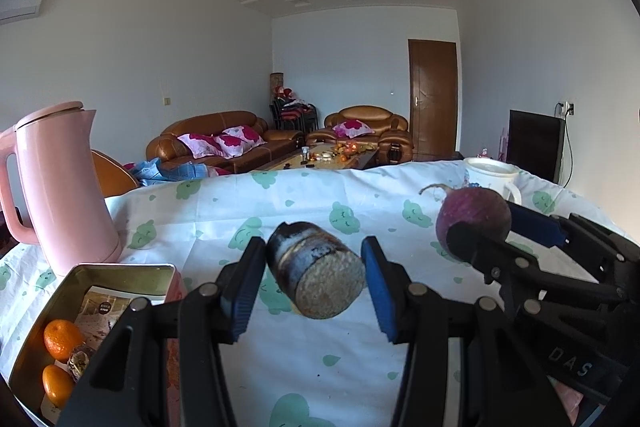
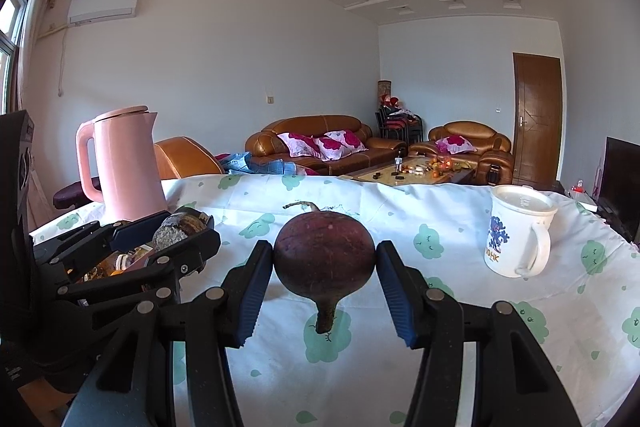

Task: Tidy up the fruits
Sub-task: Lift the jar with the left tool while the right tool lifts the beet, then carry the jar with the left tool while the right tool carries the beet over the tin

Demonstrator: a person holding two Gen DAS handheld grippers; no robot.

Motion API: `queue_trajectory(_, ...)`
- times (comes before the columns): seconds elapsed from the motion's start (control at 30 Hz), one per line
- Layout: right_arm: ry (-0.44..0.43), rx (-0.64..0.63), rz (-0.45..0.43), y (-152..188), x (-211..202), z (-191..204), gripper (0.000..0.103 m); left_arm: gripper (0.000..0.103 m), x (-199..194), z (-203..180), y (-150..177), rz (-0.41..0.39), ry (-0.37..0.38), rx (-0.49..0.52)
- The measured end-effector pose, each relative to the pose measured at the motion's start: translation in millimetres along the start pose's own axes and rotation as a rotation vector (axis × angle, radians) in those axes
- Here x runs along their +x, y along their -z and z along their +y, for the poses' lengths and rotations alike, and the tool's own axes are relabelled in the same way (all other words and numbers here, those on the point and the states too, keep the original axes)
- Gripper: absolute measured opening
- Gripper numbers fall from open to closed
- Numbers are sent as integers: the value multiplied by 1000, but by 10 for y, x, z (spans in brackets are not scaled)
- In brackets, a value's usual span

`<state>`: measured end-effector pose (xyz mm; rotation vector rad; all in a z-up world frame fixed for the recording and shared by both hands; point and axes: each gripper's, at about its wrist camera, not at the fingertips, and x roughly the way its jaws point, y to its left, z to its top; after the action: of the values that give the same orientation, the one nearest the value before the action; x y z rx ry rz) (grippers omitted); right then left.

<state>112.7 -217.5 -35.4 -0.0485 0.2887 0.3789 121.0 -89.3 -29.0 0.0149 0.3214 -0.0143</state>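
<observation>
While both loads hang above the table [image 2: 440,307], worth judging grip first. Left gripper [image 1: 314,273] clenched on a dark cut chunk [image 1: 316,269], pads on its two curved flanks, pale fibrous cut face turned toward the lens; held clear of the cloth, just right of the tin box [image 1: 60,311]. Can't tell what the chunk is: charred-looking rind, maybe sugarcane or similar. Probably stiff and light-ish, rough skin so decent friction, but round section could roll betw pads if squeezed off-centre. Best held mid-length across the widest part, as now.

Right gripper [image 2: 324,267] clamped on the purple bulb [image 2: 324,255], pads at its widest girth, stub pointing down, thin root tail curling off the top. Also lifted, well short of the white mug [image 2: 516,231], w/ the pink kettle [image 2: 124,163] off to the left. Likely dense and firm, smooth skin, so some slip risk; equator grip right, never by stub or tail, prob too thin to bear it.

Tin box holds two mandarins [image 1: 60,339] plus a small wrinkled dark fruit [image 1: 80,361] over a printed leaflet. Likely destination for both, though room for the bulb looks tight.
</observation>
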Motion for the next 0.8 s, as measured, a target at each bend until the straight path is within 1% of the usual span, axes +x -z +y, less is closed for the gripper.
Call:
queue_trajectory(0.47,-5,-15,-13,-2,-38,26,56,51,-64,-4,-2,-1,7,5)
queue_trajectory(0.8,-6,-27,13,4,-31,81,55,51,-130,118,30,15,24,-14)
